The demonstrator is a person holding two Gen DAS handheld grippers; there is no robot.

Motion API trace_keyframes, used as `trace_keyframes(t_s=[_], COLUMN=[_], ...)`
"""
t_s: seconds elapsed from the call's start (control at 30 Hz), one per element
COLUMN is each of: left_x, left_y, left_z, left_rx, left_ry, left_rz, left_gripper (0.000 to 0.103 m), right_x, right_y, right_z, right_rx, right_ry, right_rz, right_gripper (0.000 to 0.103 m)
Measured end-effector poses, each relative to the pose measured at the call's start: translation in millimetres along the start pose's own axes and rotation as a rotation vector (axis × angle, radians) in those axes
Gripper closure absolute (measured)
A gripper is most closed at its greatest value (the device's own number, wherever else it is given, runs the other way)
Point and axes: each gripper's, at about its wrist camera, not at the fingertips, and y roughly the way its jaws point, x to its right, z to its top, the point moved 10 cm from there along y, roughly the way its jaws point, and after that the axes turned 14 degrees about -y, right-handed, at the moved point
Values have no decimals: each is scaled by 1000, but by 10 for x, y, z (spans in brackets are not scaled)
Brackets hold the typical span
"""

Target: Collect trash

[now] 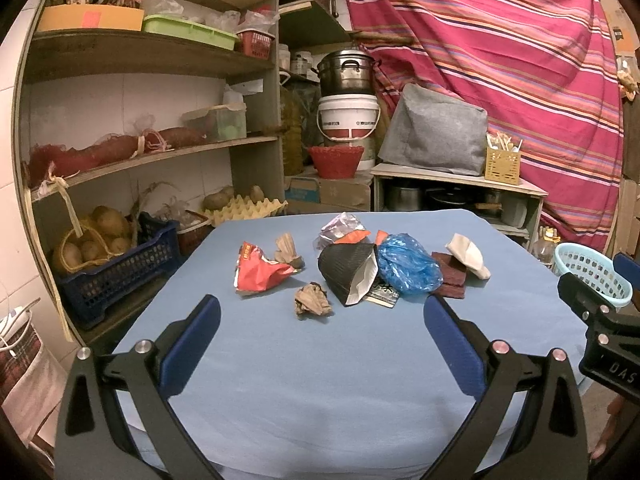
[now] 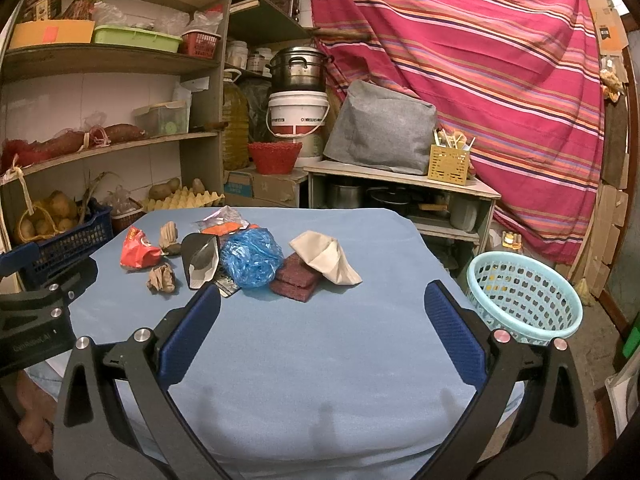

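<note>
In the left wrist view, the left gripper [image 1: 322, 312] was spread wide with nothing between its blue fingers [image 1: 191, 340], hovering over the near part of the blue table [image 1: 320, 380]. Across the middle of the frame, left to right, lay a red snack wrapper [image 1: 258, 270], a crumpled brown paper ball [image 1: 313, 300], a black pouch [image 1: 350, 272], a blue plastic bag [image 1: 408, 264], a dark red pad [image 1: 452, 278] and a beige folded paper [image 1: 468, 254] resting partly on that pad. At the right edge stood a light blue basket [image 1: 592, 276], off the table. In the right wrist view, the right gripper [image 2: 322, 312] was likewise wide and empty, low in the frame.
</note>
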Motion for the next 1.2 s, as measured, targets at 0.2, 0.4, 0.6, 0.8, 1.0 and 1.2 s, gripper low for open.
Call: trace_keyframes(t_s=[0.2,0.4,0.6,0.8,1.0,1.2], left_x=[3,-9,-34,-58,-77,-80], left_y=[1,0,6,5,10,10], left_z=[-3,-5,-13,-8,3,3], left_rx=[1,0,-3,-2,0,-1], left_ry=[2,0,-3,-5,-5,-4], left_rz=[0,0,-2,-1,1,1], left_gripper=[4,4,4,4,4,4], right_x=[1,3,8,-2,-4,-10], right_y=[-2,-9,-5,-10,-6,-10], right_z=[0,-1,-6,9,3,13], right_rx=[0,-1,1,-1,0,-3], right_ry=[-1,-2,-1,-1,0,-3], right_rz=[-1,0,-3,-3,-2,-3], right_gripper=[4,4,4,4,4,4])
